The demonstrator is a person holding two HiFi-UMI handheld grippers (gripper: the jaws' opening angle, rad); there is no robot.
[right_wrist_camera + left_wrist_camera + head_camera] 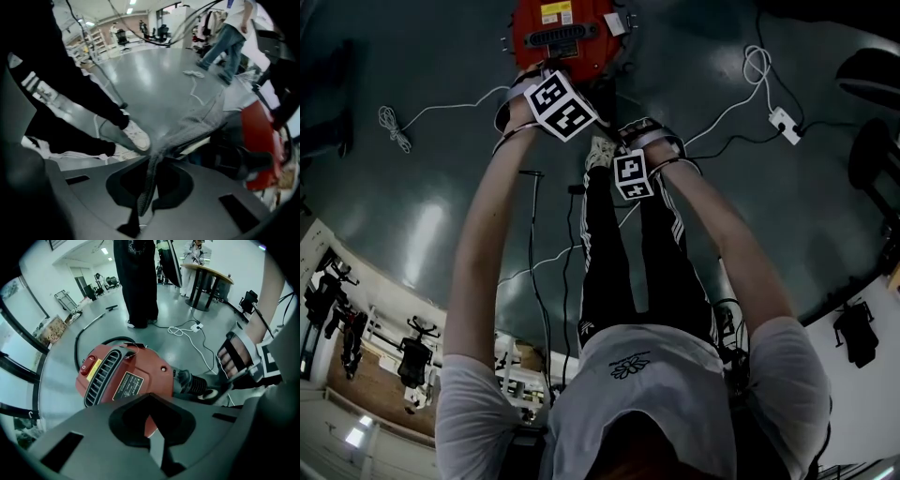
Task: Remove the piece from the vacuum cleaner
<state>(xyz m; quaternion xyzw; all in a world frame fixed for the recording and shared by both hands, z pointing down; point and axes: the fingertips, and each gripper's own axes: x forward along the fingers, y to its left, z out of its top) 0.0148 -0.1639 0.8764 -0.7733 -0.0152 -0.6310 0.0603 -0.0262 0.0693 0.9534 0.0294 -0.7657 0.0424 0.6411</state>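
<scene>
1. Red vacuum (562, 37) sits on the grey floor (441, 187), just ahead of the person's shoe (136, 133). Its label & vent side face up.
2. Grey mesh piece (187, 129) runs from the vacuum's side to the R gripper (145, 197). Fingers are pinched tight on its narrow end.
3. L gripper (157, 437) hovers right over the vacuum body. Fingers are a narrow gap apart w/ nothing clamped; red shell & floor show through the gap.
4. Black ribbed hose socket (197, 383) sticks out of the vacuum toward the R gripper.
5. White cable (750, 84) & power strip (785, 122) lie well off to the right.
</scene>
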